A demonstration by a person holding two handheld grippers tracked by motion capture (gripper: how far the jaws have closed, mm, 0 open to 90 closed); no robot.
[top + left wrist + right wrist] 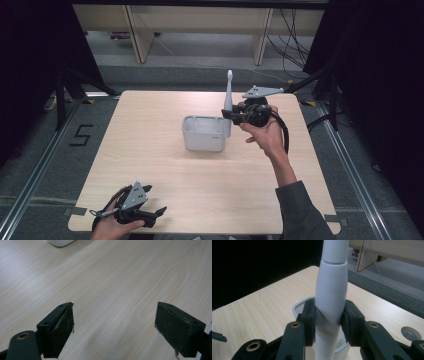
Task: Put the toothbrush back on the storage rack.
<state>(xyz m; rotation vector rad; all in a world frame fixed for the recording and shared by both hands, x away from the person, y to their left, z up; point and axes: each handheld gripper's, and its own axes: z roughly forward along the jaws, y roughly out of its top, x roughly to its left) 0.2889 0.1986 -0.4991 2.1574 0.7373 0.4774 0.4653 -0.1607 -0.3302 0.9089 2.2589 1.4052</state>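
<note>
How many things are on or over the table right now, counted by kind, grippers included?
Electric toothbrush: 1
White container: 1
Grippers: 2, left gripper and right gripper
Total: 4

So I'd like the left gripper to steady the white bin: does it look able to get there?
Probably yes. The left gripper is open near the table's front edge, and bare tabletop lies between it and the bin. The right gripper holds the toothbrush at the bin's far right side.

R gripper [226,114] holds toothbrush [228,95] upright beside bin [202,134].
</note>
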